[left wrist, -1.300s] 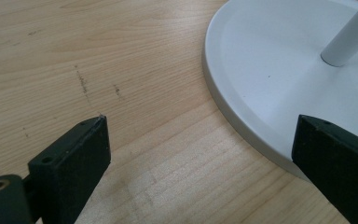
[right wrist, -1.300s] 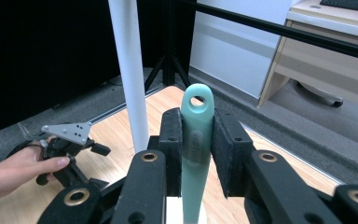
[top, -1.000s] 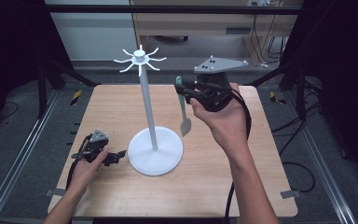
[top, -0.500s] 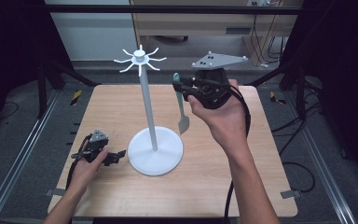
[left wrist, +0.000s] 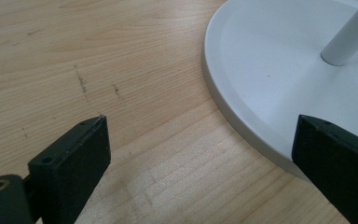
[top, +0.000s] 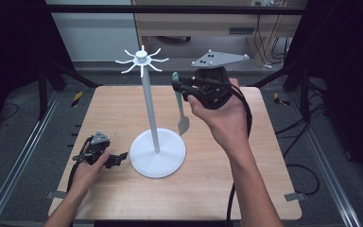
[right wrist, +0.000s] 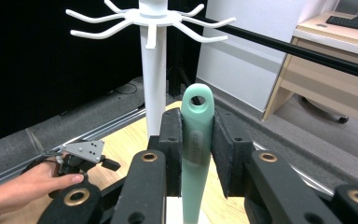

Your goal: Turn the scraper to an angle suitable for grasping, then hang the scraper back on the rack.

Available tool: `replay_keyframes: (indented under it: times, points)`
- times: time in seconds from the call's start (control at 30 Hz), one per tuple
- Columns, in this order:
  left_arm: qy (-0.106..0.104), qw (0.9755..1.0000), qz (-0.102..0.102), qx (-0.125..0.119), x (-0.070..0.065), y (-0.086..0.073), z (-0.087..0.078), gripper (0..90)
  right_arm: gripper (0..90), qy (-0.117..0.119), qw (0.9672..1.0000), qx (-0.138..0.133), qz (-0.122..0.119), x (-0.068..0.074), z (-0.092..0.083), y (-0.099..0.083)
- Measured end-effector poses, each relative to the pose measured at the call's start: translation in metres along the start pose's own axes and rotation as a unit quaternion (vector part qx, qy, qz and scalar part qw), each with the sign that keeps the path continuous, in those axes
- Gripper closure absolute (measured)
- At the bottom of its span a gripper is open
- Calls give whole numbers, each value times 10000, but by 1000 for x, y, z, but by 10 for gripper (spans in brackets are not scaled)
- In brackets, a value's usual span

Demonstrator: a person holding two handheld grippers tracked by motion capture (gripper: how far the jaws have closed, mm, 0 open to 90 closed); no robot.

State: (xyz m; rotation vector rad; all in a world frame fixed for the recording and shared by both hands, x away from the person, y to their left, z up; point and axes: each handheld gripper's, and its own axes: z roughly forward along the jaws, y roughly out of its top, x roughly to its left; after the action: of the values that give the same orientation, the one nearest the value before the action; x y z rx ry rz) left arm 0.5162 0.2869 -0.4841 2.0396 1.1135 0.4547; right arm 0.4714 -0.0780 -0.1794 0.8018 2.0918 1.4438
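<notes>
a pale green utensil (right wrist: 196, 140) is clamped near its holed handle end by the right gripper (top: 189, 90), right of the white hook stand (top: 150, 109); it is judged light, stiff. the left gripper (left wrist: 200, 154) is held agape by the stand's base.

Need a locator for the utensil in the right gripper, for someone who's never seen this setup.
Start at the white hook stand standing mid-table. Just to its right, the right gripper is raised near the hooks, shut on the utensil. It is the one mint-green thing: a handle with a hanging hole on top, a pale blade hanging below.
</notes>
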Motion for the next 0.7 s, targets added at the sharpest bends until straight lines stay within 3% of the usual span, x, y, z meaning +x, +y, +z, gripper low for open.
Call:
replay_keyframes:
  times: [0.7]
  points:
    - [4, 10000, 5, -5, 0, 0, 0, 41, 745, 146, 9999, -33, -50, 9, 2, 6]
